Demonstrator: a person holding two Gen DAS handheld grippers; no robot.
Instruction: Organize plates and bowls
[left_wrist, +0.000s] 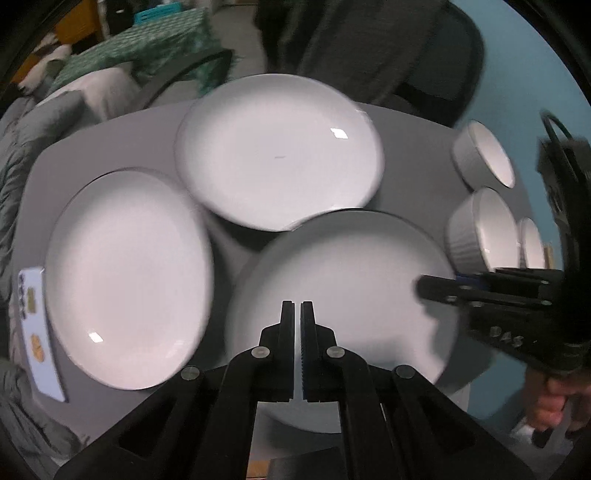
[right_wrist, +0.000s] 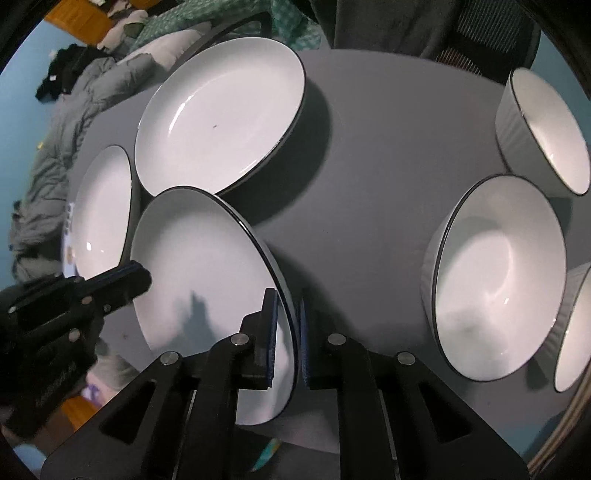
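Three white plates with dark rims lie on a round grey table (right_wrist: 369, 166): a far plate (right_wrist: 221, 118), a left plate (right_wrist: 103, 206) and a near plate (right_wrist: 203, 266). My right gripper (right_wrist: 286, 295) is shut on the near plate's right rim, one pad inside and one outside, and the plate stands tilted. In the left wrist view the right gripper (left_wrist: 428, 288) reaches in over that rim. My left gripper (left_wrist: 297, 306) is shut above the near plate (left_wrist: 351, 266), with nothing seen between its fingers. Three white ribbed bowls stand at the right: (right_wrist: 498, 277), (right_wrist: 546, 129), (right_wrist: 576, 332).
A dark chair (left_wrist: 388, 55) stands behind the table. A grey padded jacket (right_wrist: 55, 147) lies off the table's left side, and a green patterned cloth (left_wrist: 147, 40) lies beyond it. A printed paper strip (left_wrist: 37, 332) lies at the left table edge. A hand (left_wrist: 554, 398) holds the right gripper's handle.
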